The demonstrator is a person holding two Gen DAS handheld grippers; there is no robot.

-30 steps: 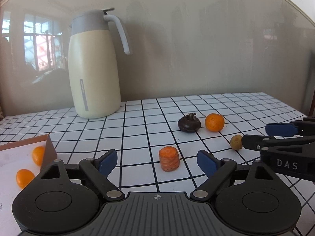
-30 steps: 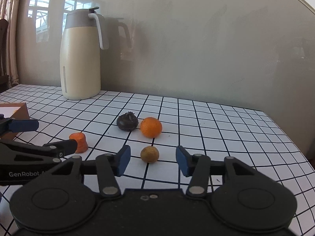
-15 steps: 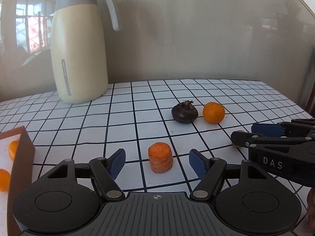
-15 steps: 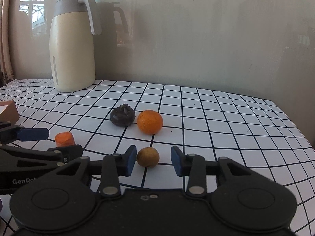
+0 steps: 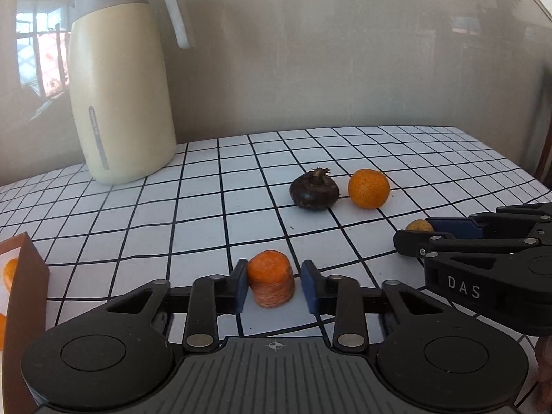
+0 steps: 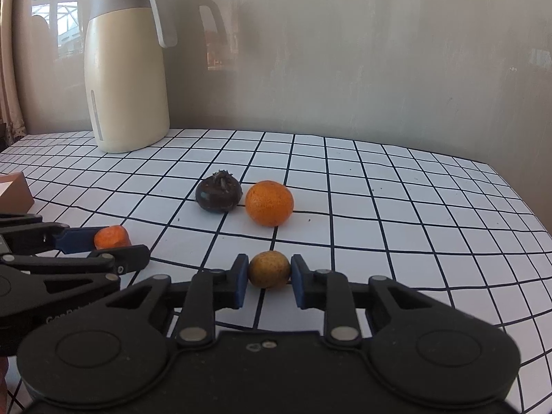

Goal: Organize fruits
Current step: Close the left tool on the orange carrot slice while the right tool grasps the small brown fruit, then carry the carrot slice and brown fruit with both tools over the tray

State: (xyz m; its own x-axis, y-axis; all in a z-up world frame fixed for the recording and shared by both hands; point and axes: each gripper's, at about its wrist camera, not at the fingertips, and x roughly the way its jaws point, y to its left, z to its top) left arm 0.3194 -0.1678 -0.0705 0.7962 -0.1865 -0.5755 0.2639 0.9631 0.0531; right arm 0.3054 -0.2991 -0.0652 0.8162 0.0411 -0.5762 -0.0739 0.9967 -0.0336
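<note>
A stubby orange carrot piece [image 5: 271, 283] stands on the checked table between the blue pads of my left gripper [image 5: 274, 288], whose jaws are closing and press on its sides. My right gripper [image 6: 269, 276] is also closing, its pads tight on a small yellow-brown fruit [image 6: 269, 269] that rests on the table. From the left wrist view that fruit [image 5: 418, 225] peeks out behind the right gripper's fingers [image 5: 448, 241]. Farther back lie a dark round fruit [image 6: 218, 193] and an orange tangerine [image 6: 269, 203], side by side and untouched.
A tall cream jug [image 5: 120, 96] stands at the back left by the wall. A brown box [image 5: 27, 293] with small oranges [image 5: 10, 269] inside sits at the left edge. The table's right edge [image 6: 510, 189] drops off near the wall.
Both grippers moved forward and slightly down over their targets. The left jaws closed from wide open onto the carrot piece; the right jaws closed onto the small yellow-brown fruit.
</note>
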